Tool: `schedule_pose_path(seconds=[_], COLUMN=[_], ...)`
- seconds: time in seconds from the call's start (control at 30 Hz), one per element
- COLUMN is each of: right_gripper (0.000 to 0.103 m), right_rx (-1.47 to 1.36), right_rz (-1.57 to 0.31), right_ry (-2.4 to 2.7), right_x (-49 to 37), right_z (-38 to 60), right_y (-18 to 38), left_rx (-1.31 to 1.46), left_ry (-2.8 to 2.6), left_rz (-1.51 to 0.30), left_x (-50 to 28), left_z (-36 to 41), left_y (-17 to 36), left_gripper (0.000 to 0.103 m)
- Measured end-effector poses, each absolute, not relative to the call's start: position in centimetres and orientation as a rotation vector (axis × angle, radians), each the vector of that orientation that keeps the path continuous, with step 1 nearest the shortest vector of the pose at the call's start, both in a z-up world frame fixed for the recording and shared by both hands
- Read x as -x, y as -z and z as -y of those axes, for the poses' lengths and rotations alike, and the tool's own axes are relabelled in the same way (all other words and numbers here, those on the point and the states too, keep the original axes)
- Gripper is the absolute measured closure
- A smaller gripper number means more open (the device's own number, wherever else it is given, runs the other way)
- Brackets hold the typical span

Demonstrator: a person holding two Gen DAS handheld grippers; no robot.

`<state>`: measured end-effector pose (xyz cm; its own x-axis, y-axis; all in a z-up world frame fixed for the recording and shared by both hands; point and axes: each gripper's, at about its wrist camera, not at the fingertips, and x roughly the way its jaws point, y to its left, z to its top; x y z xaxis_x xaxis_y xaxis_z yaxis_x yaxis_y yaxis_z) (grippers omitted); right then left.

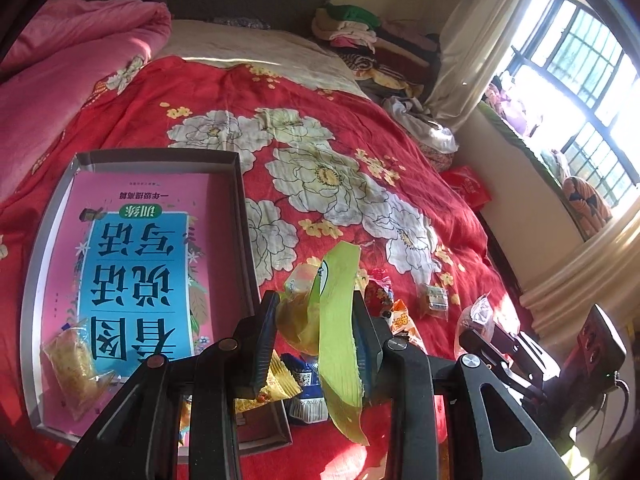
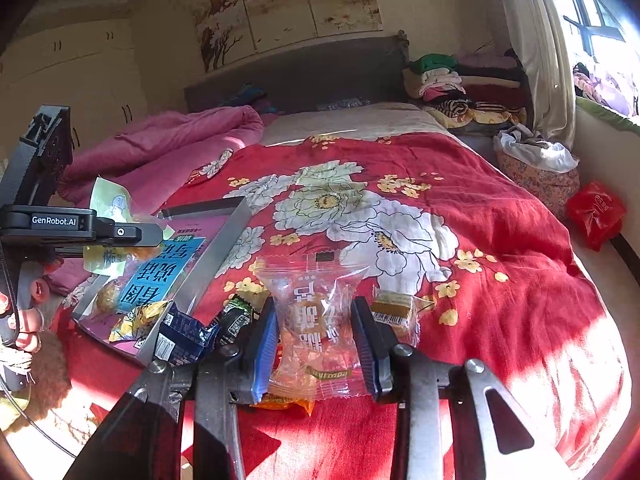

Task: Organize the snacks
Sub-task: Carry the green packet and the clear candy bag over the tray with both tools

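My left gripper [image 1: 316,332] is shut on a pale green snack packet [image 1: 338,320] and holds it up beside the grey box [image 1: 244,216], which has a pink and blue book inside. In the right wrist view the left gripper [image 2: 148,236] hangs over the box [image 2: 224,236] with that packet [image 2: 108,204] in it. My right gripper [image 2: 318,344] is shut on a clear packet of orange snack [image 2: 320,312], just above the red bedspread. One yellow snack [image 1: 74,364] lies in the box.
Loose snacks lie on the floral bedspread [image 2: 460,208]: a dark blue packet [image 2: 180,336], a black and green one [image 2: 236,316], a gold one [image 2: 394,312], and a red one [image 1: 378,292]. A pink quilt [image 1: 72,60] is at the left, folded clothes [image 2: 460,84] at the headboard. A person's hand [image 2: 24,312] shows at the left edge.
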<state>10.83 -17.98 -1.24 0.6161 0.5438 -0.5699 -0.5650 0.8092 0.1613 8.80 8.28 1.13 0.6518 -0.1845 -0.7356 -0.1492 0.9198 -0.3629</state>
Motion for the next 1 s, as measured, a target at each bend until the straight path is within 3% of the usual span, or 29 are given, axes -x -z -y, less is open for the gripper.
schedule_pose_path(seconds=[1.0], right_gripper=[0.066], right_rx=[0.146], right_rz=[-0.592], right_ry=[-0.888], right_x=[-4.4], right_z=[8.7], right_y=[-1.9], left_rx=[0.481], left_ry=[-0.132], left_rz=[-0.758], left_x=[-1.2], left_z=[-15.8], left_y=[-3.9], left_gripper=[0.068])
